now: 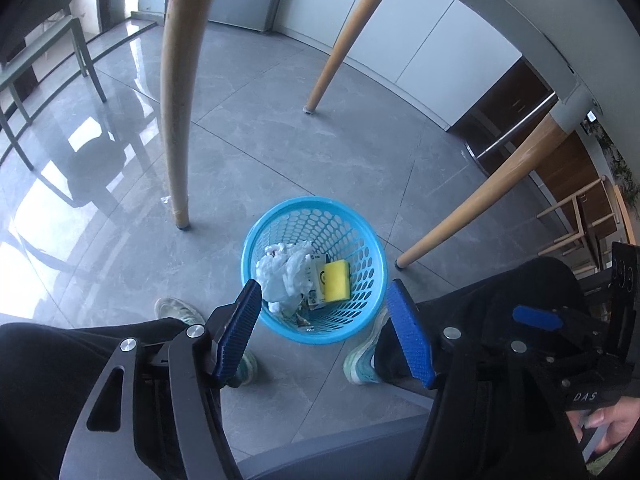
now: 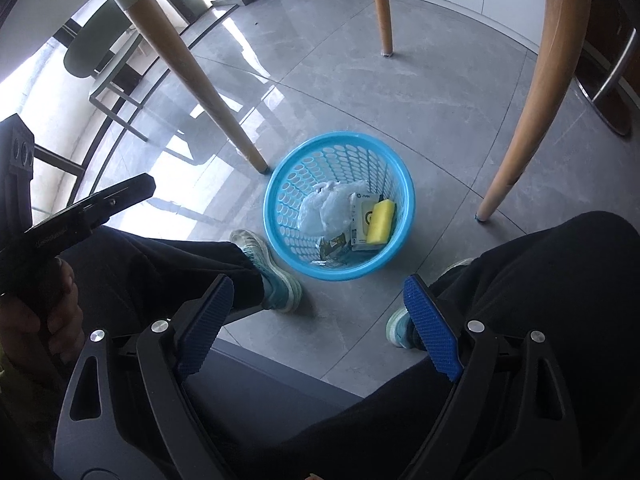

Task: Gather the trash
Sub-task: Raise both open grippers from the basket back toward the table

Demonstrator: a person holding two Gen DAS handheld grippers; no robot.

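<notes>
Though jaws apart, trash basket (image 1: pixel 362 314) full.

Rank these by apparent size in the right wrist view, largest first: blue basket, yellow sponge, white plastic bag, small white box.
1. blue basket
2. white plastic bag
3. yellow sponge and small white box: unsure, since the sponge partly covers the box.
</notes>
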